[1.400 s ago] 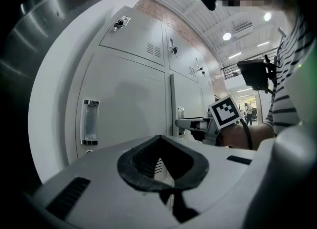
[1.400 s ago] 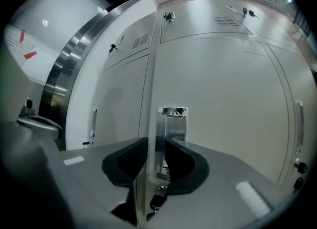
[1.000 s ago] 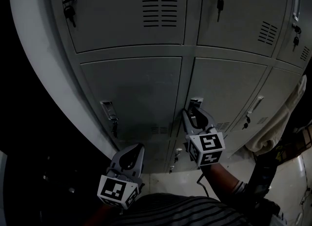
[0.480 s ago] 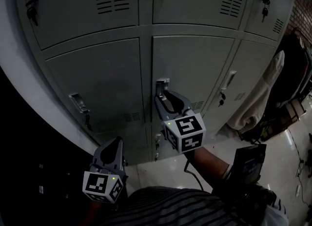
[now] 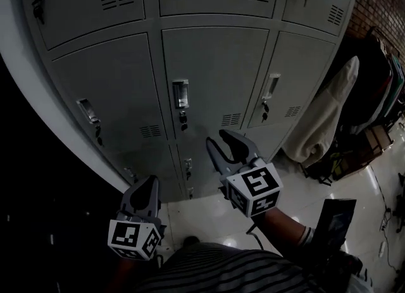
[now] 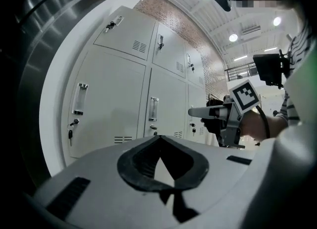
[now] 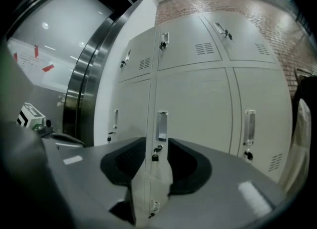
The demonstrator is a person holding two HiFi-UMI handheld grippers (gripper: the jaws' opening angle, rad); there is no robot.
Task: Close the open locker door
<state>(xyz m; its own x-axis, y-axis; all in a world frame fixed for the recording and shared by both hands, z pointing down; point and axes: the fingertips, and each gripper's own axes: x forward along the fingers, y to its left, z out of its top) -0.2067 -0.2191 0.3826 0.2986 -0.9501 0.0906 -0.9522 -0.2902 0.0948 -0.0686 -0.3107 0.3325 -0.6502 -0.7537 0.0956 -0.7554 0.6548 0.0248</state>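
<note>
Change: right gripper [image 5: 223, 141] is drawing back from the handle [image 5: 180, 93] it was touching a second ago.
Right jaws: opening, with nothing between them.
Left gripper [image 5: 147, 183]: hanging low, jaws closed together and empty.
Locker door [image 5: 218, 73]: sitting flush in the middle row, just ahead of the right gripper.

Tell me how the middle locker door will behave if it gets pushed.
The door looks like thin sheet metal, so it is probably stiff yet light, maybe flexing slightly. It looks shut flush, so a push likely moves nothing. The key hanging below the handle would probably swing.
</note>
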